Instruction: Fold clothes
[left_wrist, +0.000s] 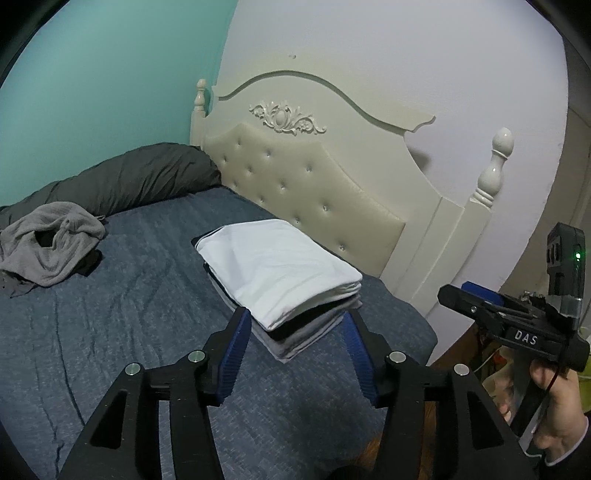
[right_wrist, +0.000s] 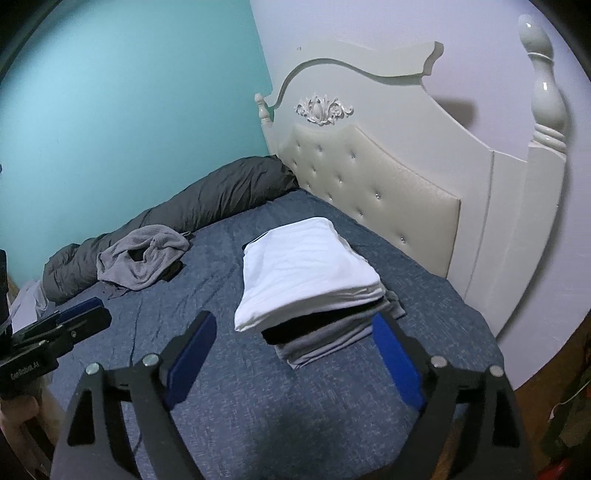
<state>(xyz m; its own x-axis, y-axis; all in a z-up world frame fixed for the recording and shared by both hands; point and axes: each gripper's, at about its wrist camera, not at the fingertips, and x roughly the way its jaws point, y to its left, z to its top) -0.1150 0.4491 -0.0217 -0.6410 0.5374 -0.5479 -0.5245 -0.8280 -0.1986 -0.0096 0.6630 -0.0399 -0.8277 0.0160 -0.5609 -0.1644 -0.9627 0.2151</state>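
Jaws of the left hand-held gripper (left_wrist: 295, 350) and right hand-held gripper (right_wrist: 295, 354) stand apart and empty at the frame's bottom, likely freed after stacking. Beyond them, at centre, the folded pile (left_wrist: 280, 273) rests on the bed (left_wrist: 129, 314); the crumpled grey garment (left_wrist: 51, 243), possibly over something dark, waits left, unobstructed.
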